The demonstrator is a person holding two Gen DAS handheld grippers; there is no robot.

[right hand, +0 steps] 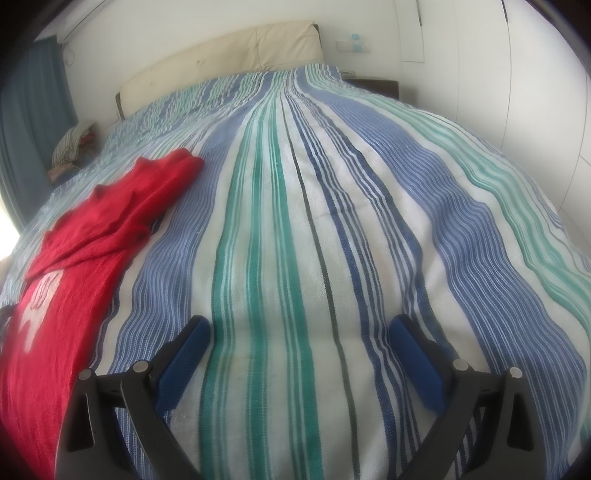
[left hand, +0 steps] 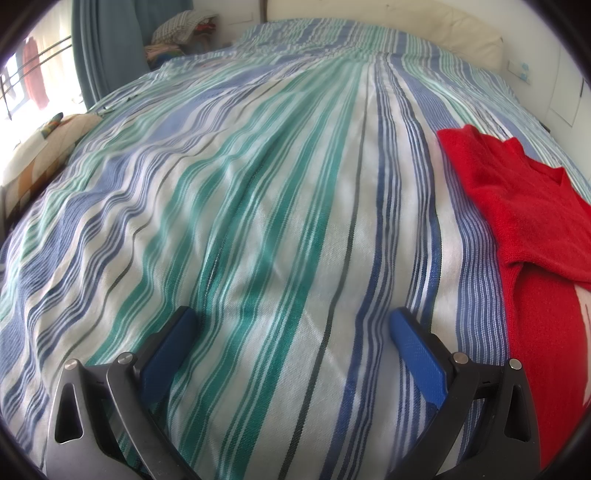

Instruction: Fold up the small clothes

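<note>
Where the striped bedspread (right hand: 295, 240) covers the bed, a small red garment (right hand: 92, 236) lies spread on top of it, seen at the left edge of the right wrist view and at the right edge of the left wrist view (left hand: 535, 229). It is a knitted red top with a pale printed patch on its front, and one sleeve or upper part is folded across the body, leaving soft creases. The garment lies between the two grippers, touching neither.

The left gripper (left hand: 291, 325) hangs over bare bedspread just beside the garment's edge, its blue-padded fingers (left hand: 417, 354) spread wide apart with nothing between them. The right gripper (right hand: 297, 332) is likewise released, its fingers (right hand: 184, 358) parted over the green and blue stripes, holding nothing.

Beyond the garment, a cream padded headboard (right hand: 229, 55) runs along the far end of the bed. A blue curtain (left hand: 107, 48) hangs at the window side, with a heap of folded cloth (left hand: 181, 29) near it. A patterned cushion (left hand: 40, 147) sits off the bed's edge by the bright window.
</note>
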